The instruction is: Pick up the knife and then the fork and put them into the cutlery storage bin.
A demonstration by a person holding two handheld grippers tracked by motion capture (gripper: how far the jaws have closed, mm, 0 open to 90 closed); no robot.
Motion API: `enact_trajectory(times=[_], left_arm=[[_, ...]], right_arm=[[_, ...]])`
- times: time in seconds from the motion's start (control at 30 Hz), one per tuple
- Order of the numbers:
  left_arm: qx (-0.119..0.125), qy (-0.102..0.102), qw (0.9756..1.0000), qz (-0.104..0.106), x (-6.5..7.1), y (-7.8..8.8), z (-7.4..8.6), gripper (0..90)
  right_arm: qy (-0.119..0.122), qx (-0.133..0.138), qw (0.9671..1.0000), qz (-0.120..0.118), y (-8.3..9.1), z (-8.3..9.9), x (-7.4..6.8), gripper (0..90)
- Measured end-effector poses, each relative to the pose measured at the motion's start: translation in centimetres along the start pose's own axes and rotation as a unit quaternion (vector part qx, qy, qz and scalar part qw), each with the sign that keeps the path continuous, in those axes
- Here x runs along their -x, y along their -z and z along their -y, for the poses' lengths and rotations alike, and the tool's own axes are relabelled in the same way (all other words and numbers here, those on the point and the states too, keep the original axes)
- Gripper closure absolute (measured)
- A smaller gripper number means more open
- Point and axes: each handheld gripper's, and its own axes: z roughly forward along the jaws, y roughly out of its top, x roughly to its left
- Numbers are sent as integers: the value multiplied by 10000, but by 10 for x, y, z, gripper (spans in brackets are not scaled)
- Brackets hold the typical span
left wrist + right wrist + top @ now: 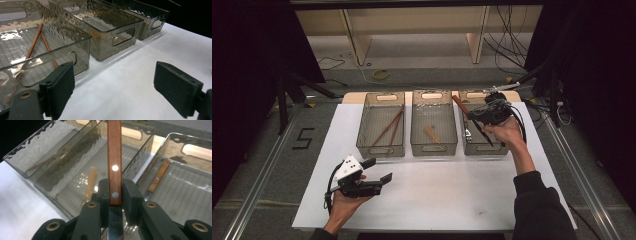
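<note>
My right gripper (477,116) (115,192) is shut on a wooden-handled knife (460,105) (114,157) and holds it above the right-hand smoked bin (507,149). The handle sticks out past the jaws and the steel blade (485,136) runs back toward the hand. That bin (200,165) holds another wooden-handled utensil (157,177). My left gripper (378,170) (118,86) stands open low over the white table, with nothing between its jaws, in front of the left bin (82,37).
Three smoked bins stand in a row at the table's far side. The left bin (362,131) holds two brown chopsticks (390,125) (35,40). A pale wooden utensil (431,133) (90,182) lies in the middle bin (434,148). White table (442,195) lies in front.
</note>
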Motion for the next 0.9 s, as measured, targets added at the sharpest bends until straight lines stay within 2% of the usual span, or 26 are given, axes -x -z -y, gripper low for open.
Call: enact_trajectory(times=[0.43,0.9], left_arm=[[6,2,10000,-1,0,0,0,165],[4,2,10000,0,0,0,0,164]], right_arm=[[-283,-5,9993,261,-4,-9,20,779],[-582,-82,9969,521,-15,-8,37,778]])
